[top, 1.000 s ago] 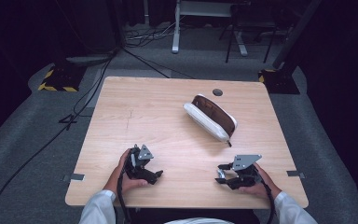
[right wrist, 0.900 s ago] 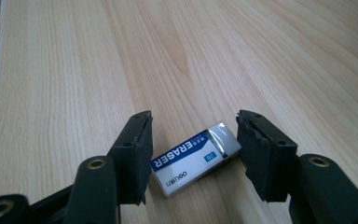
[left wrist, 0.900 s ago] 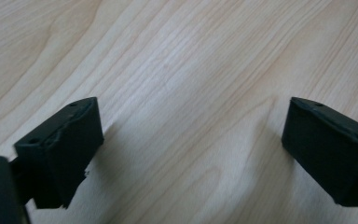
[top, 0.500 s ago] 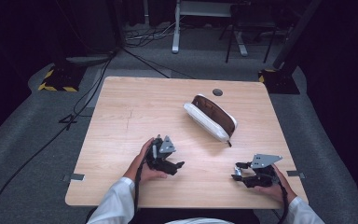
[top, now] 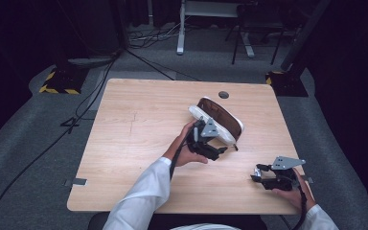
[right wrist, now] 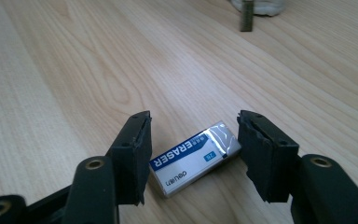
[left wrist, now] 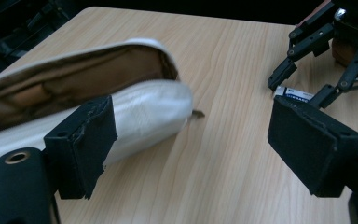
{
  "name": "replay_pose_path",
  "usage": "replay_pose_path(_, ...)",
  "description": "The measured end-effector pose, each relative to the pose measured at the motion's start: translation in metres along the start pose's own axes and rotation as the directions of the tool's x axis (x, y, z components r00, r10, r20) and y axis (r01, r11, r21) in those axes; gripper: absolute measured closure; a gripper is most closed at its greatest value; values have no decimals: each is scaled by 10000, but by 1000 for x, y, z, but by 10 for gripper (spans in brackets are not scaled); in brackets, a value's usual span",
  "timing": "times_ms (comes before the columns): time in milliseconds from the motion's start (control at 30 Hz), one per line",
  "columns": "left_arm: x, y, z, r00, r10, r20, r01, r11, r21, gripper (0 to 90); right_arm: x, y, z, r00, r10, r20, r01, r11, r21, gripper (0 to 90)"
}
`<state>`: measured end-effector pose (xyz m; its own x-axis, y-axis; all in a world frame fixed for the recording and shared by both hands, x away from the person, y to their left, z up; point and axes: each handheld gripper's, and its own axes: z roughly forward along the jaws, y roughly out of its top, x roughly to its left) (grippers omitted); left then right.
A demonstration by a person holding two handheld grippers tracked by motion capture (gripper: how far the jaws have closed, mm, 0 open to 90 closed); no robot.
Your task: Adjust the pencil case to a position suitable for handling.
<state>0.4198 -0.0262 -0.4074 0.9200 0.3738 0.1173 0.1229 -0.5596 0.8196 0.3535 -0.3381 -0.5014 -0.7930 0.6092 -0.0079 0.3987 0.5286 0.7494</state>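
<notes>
Right gripper [right wrist: 192, 156] is sitting low over the table [top: 139, 120], near the front right corner. Its jaws are standing on both sides of the eraser [right wrist: 195, 158]. One jaw is touching the eraser's end, and the other is just beside the far end, so I cannot tell if they are squeezing it. The eraser is lying flat on the wood.

Left gripper [top: 220, 148] is hanging nearer the middle, its jaws standing wide with nothing between them. The case [left wrist: 74, 98] is lying just past one jaw, open along the top. Its zipper tab [left wrist: 196, 113] is resting on the table.
</notes>
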Motion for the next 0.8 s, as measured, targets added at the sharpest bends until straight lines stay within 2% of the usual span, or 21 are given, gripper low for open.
replay_pose_path(100, -4, 14, 20, 9990, 439, -59, -437, 9987, 261, 162, -3, -2, -1, 9999, 116, 94, -115, 9999, -36, 457)
replay_pose_path(167, -5, 18, 29, 9980, 590, -244, -580, 9976, 379, 165, -3, -2, -2, 9999, 114, 99, -114, 9999, -50, 457)
replay_pose_path(300, 5, 23, 44, 9978, 587, -302, -555, 9937, 970, 165, -3, -3, -2, 9999, 115, 79, -114, 9999, -81, 456)
replay_pose_path(367, 7, 23, 47, 9978, 605, -274, -573, 9925, 1076, 171, -3, -3, -2, 9999, 125, 76, -124, 9999, -81, 456)
replay_pose_path(433, 11, 21, 52, 9975, 666, -218, -629, 9880, 1411, 185, -4, -3, -2, 9999, 117, 73, -116, 9999, -89, 454)
replay_pose_path(500, 14, 19, 57, 9969, 782, -110, -750, 9815, 1759, 247, -4, -3, -2, 9999, 118, 72, -118, 9999, -73, 453)
replay_pose_path(600, 19, 16, 60, 9955, 938, -157, -885, 9739, 2091, 354, -4, -3, -2, 9999, 120, 66, -119, 9999, -79, 450)
replay_pose_path(700, 24, 14, 61, 9947, 978, 317, -1024, 9701, 2200, 428, -4, -2, -1, 9999, 102, 62, -101, 9999, -72, 447)
replay_pose_path(733, 24, 14, 60, 9928, 1088, 493, -1171, 9681, 2215, 484, -4, -3, -1, 9999, 105, 59, -104, 9999, -77, 446)
replay_pose_path(767, 24, 14, 60, 9873, 1358, 824, -1516, 9603, 2343, 611, -4, -3, -1, 9999, 98, 50, -97, 9999, -78, 445)
replay_pose_path(800, 24, 14, 60, 9873, 1358, 824, -1516, 9603, 2343, 658, -4, -3, -1, 9999, 98, 50, -97, 9999, -78, 445)
